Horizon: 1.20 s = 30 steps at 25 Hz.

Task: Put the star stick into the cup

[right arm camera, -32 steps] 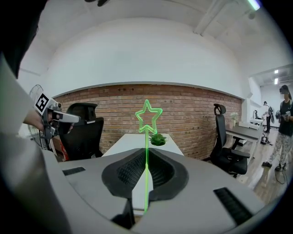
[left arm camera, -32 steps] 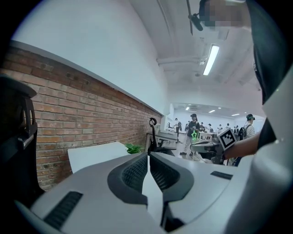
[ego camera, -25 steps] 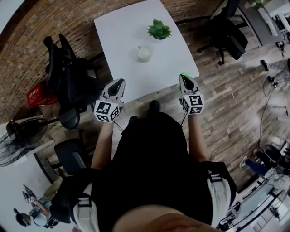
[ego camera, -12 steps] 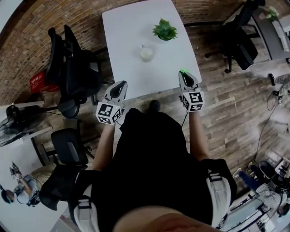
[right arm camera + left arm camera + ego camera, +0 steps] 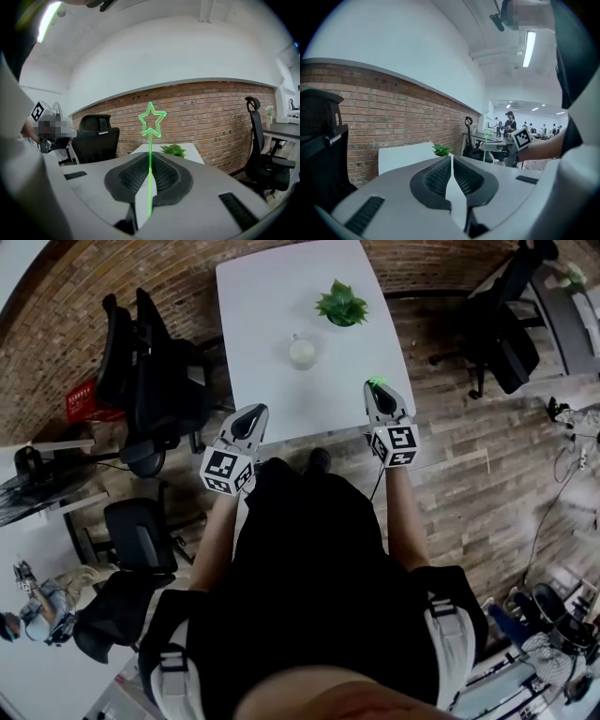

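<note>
My right gripper [image 5: 380,390] [image 5: 150,161] is shut on the green star stick [image 5: 150,123], whose star head stands up past the jaws; only a green tip [image 5: 378,382] shows in the head view. The left gripper [image 5: 251,415] [image 5: 451,161] is shut with nothing between its jaws. Both hang just above the near edge of the white table [image 5: 272,324], left and right of my body. The white cup [image 5: 301,352] stands mid-table, beyond and between the grippers.
A small green potted plant [image 5: 341,305] [image 5: 174,150] [image 5: 441,150] sits behind the cup. Black office chairs [image 5: 150,381] crowd the table's left side, and another chair [image 5: 506,324] stands at the right. A brick wall [image 5: 211,122] runs behind the table.
The view has shifted a little, so the table sits slightly further right in the frame. Both grippers have edged closer to the table's near edge, the right still holding the stick.
</note>
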### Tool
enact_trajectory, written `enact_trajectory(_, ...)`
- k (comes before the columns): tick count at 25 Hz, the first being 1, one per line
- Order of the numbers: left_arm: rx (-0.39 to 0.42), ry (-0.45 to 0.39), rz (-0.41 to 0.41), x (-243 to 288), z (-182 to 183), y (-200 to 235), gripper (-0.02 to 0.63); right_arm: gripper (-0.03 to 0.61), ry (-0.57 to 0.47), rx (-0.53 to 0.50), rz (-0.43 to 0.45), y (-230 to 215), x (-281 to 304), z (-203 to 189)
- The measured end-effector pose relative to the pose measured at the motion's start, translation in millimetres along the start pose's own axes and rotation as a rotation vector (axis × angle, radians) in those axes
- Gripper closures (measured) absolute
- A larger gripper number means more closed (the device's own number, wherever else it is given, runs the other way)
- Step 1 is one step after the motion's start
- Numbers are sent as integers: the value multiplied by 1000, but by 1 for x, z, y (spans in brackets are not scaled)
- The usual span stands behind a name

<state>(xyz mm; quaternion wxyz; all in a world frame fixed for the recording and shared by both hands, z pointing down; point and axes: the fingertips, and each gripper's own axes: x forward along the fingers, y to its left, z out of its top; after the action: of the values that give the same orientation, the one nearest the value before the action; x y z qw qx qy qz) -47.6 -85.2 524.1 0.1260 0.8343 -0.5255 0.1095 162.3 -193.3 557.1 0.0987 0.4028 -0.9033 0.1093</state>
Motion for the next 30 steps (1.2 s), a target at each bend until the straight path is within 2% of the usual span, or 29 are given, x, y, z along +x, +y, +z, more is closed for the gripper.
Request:
enact_trajectory(5,53,44,-34,3,-3,-14,583,566,-11,17,17,-3,11,-2)
enact_trajectory(13,23,57,-3,0,-6,6,583,566,-17,29,37,4,34,3)
enact_trajectory(22,21,29,-55,24,8,21,583,566,-29,22,37,4,53,24)
enact_trajectory(30,13,47,-99,34,7,41,583,566,-33,26,9,2,72,35)
